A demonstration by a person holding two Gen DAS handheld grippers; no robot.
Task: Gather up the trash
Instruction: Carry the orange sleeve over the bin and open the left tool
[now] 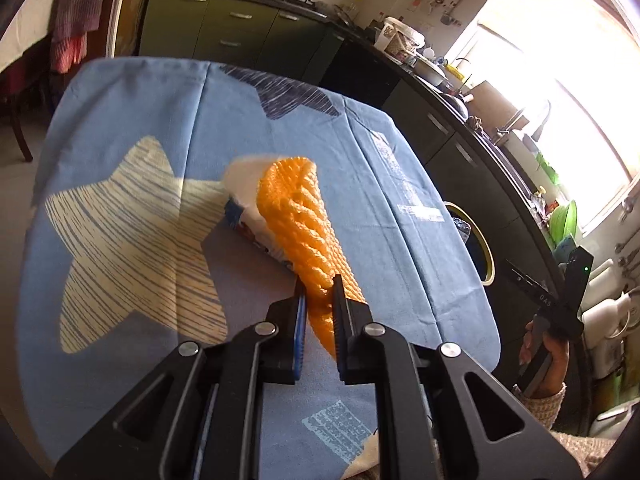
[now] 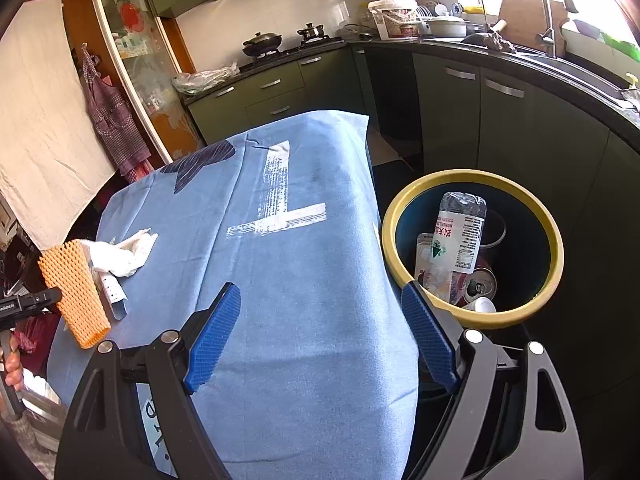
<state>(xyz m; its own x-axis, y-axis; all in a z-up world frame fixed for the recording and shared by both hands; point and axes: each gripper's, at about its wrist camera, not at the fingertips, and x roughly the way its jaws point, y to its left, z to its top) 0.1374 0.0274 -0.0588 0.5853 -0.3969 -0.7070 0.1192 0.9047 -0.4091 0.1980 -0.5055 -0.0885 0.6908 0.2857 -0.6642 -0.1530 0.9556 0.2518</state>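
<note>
Black gripper [image 2: 320, 336] frames, silver screws, blue ribbed pads [image 2: 214, 338]; seemingly beige knit sleeve [image 1: 544, 404].

Hard daylight from my kitchen window [image 1: 560, 92] blows out to white glare, throws shadow across the blue cloth [image 1: 132, 120], and fisheye bending darkens and blurs every edge.

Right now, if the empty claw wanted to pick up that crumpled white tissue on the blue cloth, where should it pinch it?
Probably pinch the crumpled white tissue on its raised, bunched middle, coming straight down from above. It lies low and soft on the blue cloth, so a sideways approach would likely just push it along. The right gripper is open and free; the left gripper is shut on the orange foam net.
</note>
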